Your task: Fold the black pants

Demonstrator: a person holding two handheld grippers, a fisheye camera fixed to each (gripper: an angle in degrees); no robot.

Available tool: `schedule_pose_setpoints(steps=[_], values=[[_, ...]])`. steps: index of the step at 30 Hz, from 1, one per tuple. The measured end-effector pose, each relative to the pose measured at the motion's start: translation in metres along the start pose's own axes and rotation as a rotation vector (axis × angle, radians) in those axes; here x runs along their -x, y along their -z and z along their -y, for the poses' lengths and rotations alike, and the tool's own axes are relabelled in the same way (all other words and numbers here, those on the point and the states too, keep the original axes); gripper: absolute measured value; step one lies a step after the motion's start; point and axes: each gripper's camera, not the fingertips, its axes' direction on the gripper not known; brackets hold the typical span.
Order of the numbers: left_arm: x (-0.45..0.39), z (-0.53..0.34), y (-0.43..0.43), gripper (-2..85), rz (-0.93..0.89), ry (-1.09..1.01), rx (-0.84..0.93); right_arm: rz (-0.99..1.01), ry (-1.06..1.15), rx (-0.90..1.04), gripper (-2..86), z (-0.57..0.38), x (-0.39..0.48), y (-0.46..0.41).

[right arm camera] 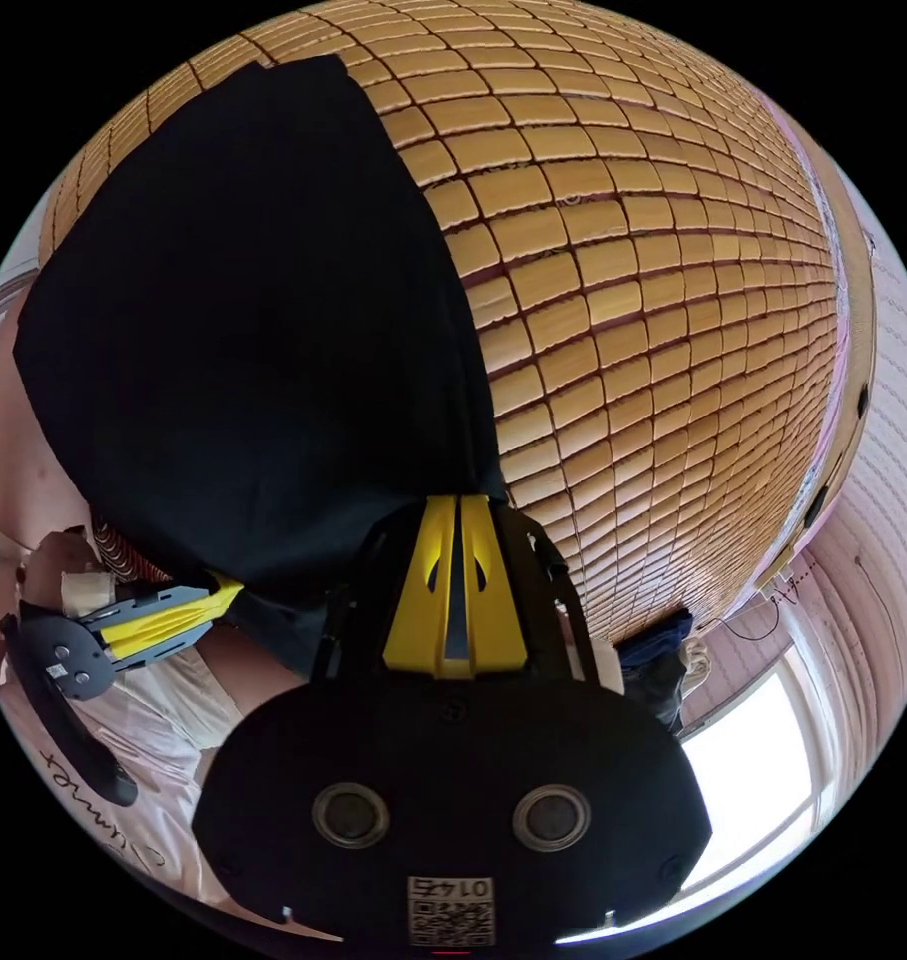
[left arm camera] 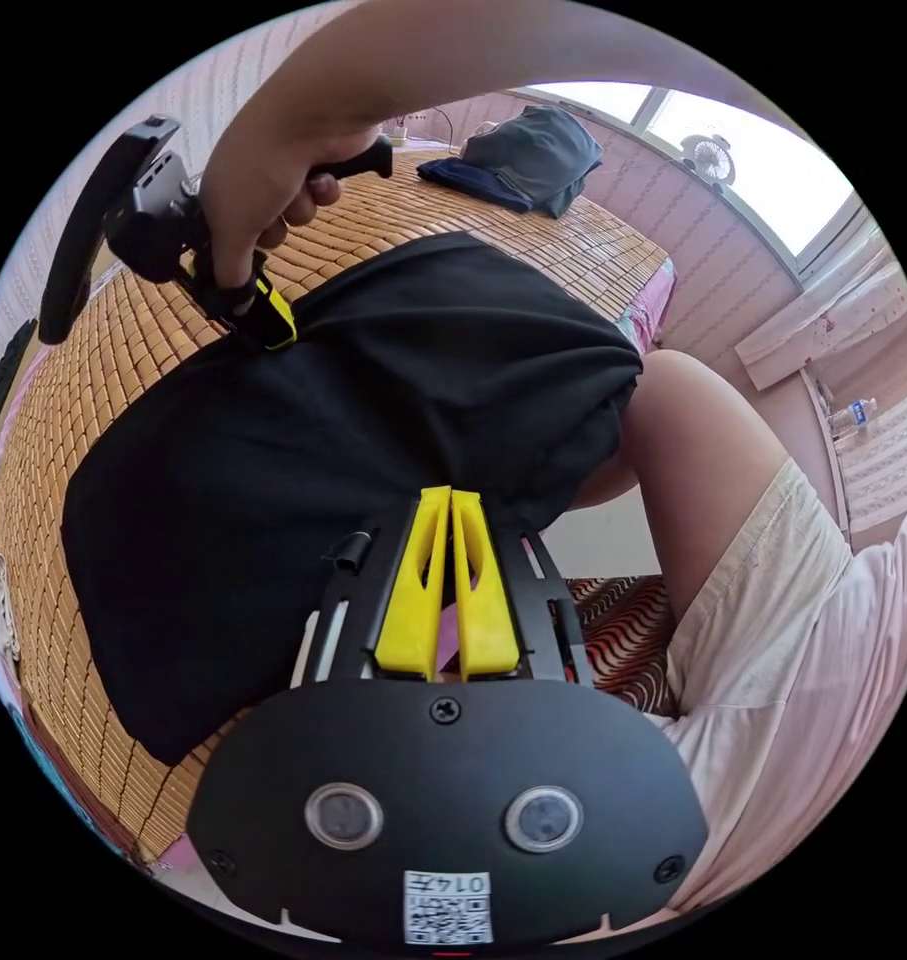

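The black pants [left arm camera: 353, 430] lie spread over a bamboo-tile mat [left arm camera: 103, 350] on a bed. In the left gripper view my left gripper [left arm camera: 450, 497] has its yellow jaws together, pinching the near edge of the fabric. The right gripper [left arm camera: 273, 320], held in a hand, bites the far edge of the same cloth. In the right gripper view the black pants [right arm camera: 243, 330] hang off my right gripper [right arm camera: 460, 502], whose jaws are closed on a corner. The left gripper [right arm camera: 228, 590] shows at lower left, gripping the cloth's other end.
A pile of dark clothes [left arm camera: 533, 160] sits at the far end of the mat. The person's leg [left arm camera: 703, 460] and pale shorts [left arm camera: 773, 620] stand beside the bed. A fan [left arm camera: 711, 158] rests on the window sill, and a bottle [left arm camera: 853, 415] on a shelf.
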Motion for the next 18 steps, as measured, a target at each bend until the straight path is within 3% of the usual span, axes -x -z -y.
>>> schedule_pose_setpoints(steps=[8, 18], values=[[-0.017, 0.003, 0.003, -1.0, -0.036, 0.005, -0.002, 0.013, 0.027, 0.097, -0.6, -0.003, -0.010, -0.002], [-0.060, 0.005, 0.016, -1.0, 0.023, 0.019, 0.013, 0.109, -0.067, -0.004, -0.3, -0.089, -0.043, 0.007]])
